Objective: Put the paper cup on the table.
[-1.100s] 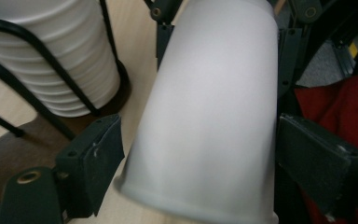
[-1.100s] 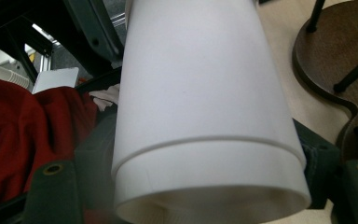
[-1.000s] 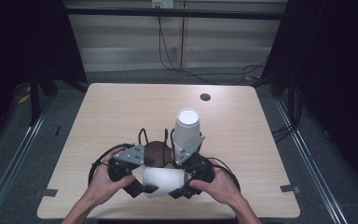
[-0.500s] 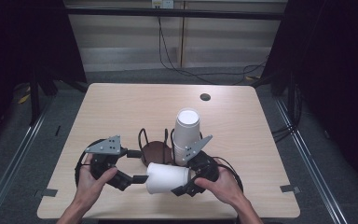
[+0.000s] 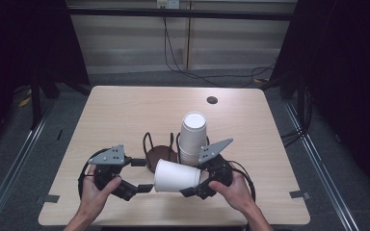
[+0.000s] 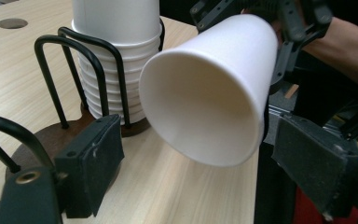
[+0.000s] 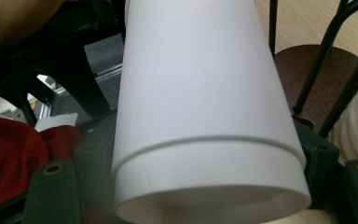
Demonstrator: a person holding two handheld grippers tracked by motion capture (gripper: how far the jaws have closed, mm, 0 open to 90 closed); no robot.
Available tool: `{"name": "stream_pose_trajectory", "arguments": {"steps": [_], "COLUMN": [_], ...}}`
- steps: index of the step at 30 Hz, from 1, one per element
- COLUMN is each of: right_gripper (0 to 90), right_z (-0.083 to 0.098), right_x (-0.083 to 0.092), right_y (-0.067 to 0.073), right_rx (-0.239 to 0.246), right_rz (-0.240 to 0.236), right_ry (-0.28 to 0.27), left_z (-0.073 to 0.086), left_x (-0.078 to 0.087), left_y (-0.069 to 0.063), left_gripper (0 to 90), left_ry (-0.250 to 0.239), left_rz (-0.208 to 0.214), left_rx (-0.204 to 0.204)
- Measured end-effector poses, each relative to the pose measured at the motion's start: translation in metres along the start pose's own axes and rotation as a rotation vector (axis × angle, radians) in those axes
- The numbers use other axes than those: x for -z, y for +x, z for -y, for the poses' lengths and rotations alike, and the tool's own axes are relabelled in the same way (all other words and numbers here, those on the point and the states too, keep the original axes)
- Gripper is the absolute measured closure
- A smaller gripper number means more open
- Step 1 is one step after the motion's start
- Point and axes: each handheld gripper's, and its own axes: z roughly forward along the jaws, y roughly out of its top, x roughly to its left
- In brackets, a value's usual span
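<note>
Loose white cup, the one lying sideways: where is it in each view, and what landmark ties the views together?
High view: loose white cup low centre, sideways, base end in the right tool, mouth toward the left tool.
Left gripper view: cup centre-right, open mouth facing the camera.
Right gripper view: cup centre, base end nearest, between the jaws.
Shared landmark: black wire cup rack beside it.
</note>
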Motion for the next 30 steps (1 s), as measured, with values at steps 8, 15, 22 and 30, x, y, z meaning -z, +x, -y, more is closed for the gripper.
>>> {"name": "stream_pose_trajectory", "arguments": {"steps": [8,15,22,30], "right_gripper": [25.5,25.5,25.5,25.4], "right_z": [0.003,0.005,0.007,0.006], "right_x": [0.008,0.014,0.017,0.020], "right_y": [-0.002,-0.005,-0.006,-0.007], "right_rx": [-0.003,-0.008,-0.018,-0.025], "right_rz": [-0.010,-0.022,-0.057,-0.051], "right_ry": [-0.055,-0.120,-0.177,-0.225], "left_z": [0.005,0.006,0.005,0.005], "left_x": [0.001,-0.003,-0.003,-0.007], "left_y": [-0.001,-0.001,-0.004,-0.006], "left_gripper": [15.6,15.7,15.6,16.6], "left_ry": [-0.012,-0.024,-0.067,-0.130], "left_rz": [-0.008,-0.012,0.010,0.035], "left_rx": [0.001,0.010,-0.003,0.020]}}
